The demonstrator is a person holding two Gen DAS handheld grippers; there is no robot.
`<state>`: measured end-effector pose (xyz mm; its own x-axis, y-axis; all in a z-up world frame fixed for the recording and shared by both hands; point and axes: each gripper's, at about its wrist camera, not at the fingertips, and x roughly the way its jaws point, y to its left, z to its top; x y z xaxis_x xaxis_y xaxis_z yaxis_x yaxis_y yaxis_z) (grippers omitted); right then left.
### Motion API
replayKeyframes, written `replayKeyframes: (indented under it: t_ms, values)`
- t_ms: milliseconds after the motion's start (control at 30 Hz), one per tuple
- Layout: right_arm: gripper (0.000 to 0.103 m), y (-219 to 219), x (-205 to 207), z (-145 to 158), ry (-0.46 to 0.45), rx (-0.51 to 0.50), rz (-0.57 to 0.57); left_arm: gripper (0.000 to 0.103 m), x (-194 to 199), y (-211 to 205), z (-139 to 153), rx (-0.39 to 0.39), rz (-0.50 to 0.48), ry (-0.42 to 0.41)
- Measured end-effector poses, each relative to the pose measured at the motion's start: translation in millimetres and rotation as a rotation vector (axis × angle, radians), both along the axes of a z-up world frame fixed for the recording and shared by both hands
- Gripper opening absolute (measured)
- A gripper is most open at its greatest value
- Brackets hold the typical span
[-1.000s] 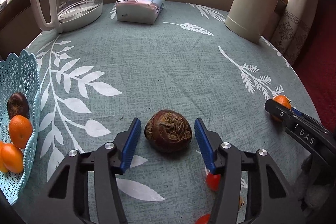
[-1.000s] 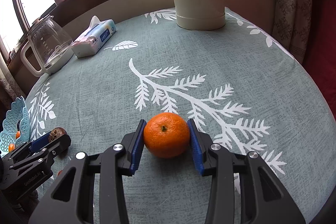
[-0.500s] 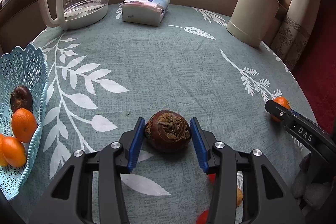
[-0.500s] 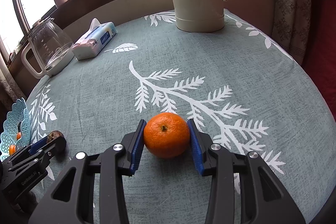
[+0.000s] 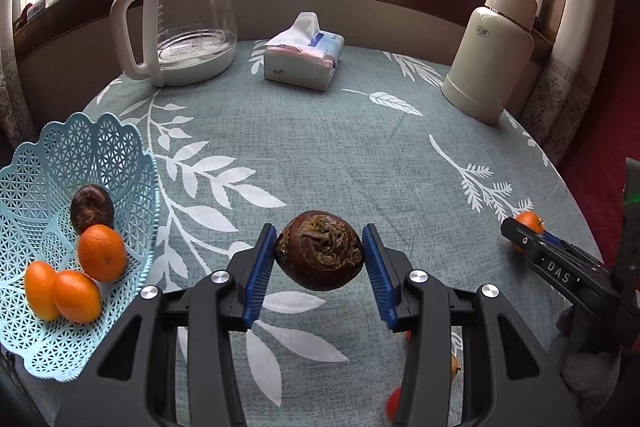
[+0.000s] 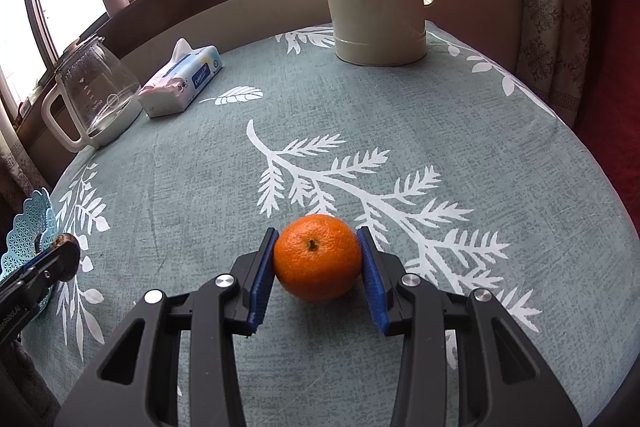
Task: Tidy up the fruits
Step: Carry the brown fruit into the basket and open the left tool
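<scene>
At the lower left of the left wrist view sits the pale blue basket (image 5: 120,163), holding three oranges and one dark brown fruit; it is the likely goal for everything loose. At the frame's centre the left gripper (image 5: 320,263) has its fingers pinching a brown, rough-topped fruit (image 5: 319,254), which appears lifted clear of the worktop (image 5: 320,139), judging by the shadow beneath it; the step in hand looks like the carry to the basket, so the next move calls for a swing toward the lower left, over the scalloped rim, then a release above the fruit already there. In the right wrist view, lower centre, the right gripper (image 6: 318,259) has its fingers pinching an orange (image 6: 317,257) that seems to rest on the cloth; it needs a lift and a long traverse leftward. Nothing blocks either path; the glass kettle (image 5: 180,23), tissue pack (image 5: 304,53) and cream flask (image 5: 492,55) stand well apart along the upper edge; some small red and orange pieces lie under the left gripper, too hidden to name.
</scene>
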<state>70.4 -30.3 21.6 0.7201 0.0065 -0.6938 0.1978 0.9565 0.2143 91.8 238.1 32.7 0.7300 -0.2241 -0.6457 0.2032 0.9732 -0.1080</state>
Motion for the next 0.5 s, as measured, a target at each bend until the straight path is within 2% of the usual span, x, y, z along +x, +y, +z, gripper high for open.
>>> replayKeyframes:
  t_ms: [500]
  values:
    - [0.04,-2,-1,3,-0.013,0.003,-0.005,0.046,-6,68,38,-0.003,0.171,-0.093]
